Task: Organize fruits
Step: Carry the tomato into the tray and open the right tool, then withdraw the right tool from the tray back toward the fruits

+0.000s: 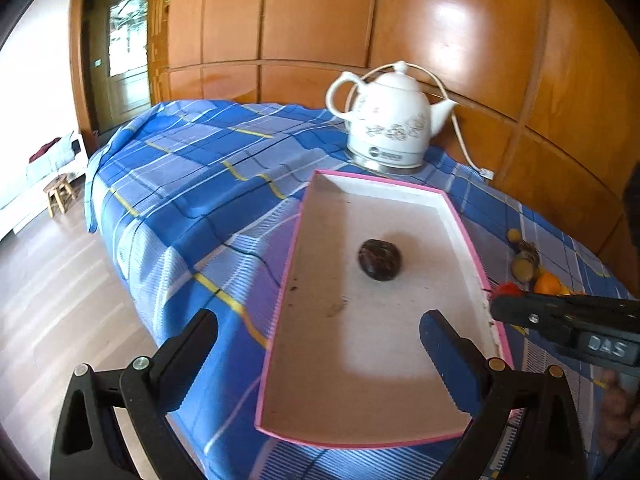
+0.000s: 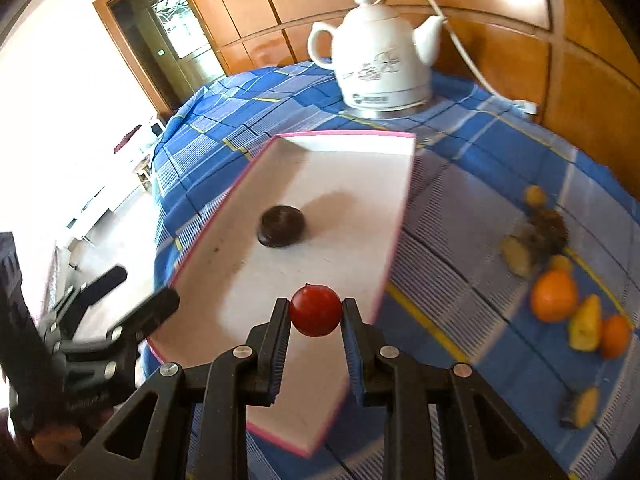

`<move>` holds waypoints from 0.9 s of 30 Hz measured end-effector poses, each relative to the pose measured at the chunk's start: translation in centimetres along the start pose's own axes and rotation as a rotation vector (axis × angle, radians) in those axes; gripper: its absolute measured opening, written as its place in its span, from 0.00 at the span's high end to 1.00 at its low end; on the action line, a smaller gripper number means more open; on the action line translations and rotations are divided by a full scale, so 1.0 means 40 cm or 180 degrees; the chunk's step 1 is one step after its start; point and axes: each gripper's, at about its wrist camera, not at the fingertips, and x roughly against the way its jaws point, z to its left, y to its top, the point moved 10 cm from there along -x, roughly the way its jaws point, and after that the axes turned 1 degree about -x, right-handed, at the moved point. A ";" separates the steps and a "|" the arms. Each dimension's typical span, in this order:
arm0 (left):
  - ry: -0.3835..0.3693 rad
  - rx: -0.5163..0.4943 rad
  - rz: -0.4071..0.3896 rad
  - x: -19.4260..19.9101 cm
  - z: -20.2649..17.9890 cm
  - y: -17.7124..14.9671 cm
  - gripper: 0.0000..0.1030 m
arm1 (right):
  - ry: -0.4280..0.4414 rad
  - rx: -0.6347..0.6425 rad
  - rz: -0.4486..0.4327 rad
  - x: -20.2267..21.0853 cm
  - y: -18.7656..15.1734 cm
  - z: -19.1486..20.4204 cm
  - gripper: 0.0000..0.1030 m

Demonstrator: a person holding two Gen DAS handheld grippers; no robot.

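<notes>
The right gripper (image 2: pixel 316 312) has its jaws clamped on a red tomato (image 2: pixel 315 310), held over the near end of the pink-edged tray (image 2: pixel 400 216). A dark round fruit (image 2: pixel 282 226) lies in the tray, at about eleven o'clock from the tomato. The left gripper (image 1: pixel 320 334) hangs with jaws wide apart over the tray's near left rim. At three o'clock, on the blue checked cloth (image 2: pixel 460 280), sit oranges (image 2: pixel 554 295) and blurred yellowish pieces, perhaps pear.

Blue plaid tablecloth (image 1: pixel 192 184), pink-rimmed white tray (image 1: pixel 400 188), red fruit (image 2: pixel 315 310), floral-patterned white kettle (image 1: pixel 390 120).
</notes>
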 end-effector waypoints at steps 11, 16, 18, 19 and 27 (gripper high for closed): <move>-0.0053 0.0037 0.0035 -0.003 0.013 -0.015 0.03 | -0.0152 -0.0074 -0.0027 0.007 -0.005 -0.031 0.64; -0.0145 -0.0096 0.0028 0.005 -0.023 -0.017 0.03 | -0.0342 -0.0147 -0.0077 0.083 -0.040 -0.122 0.64; -0.0177 -0.0144 0.0017 0.010 -0.038 -0.017 0.03 | -0.0445 -0.0223 -0.0103 0.124 -0.055 -0.175 0.64; -0.0200 -0.0176 0.0019 0.012 -0.047 -0.017 0.03 | -0.0489 -0.0252 -0.0113 0.139 -0.059 -0.194 0.64; -0.0327 -0.0409 0.0039 0.019 -0.114 -0.020 0.03 | -0.1031 -0.0617 -0.0160 0.284 -0.127 -0.429 0.63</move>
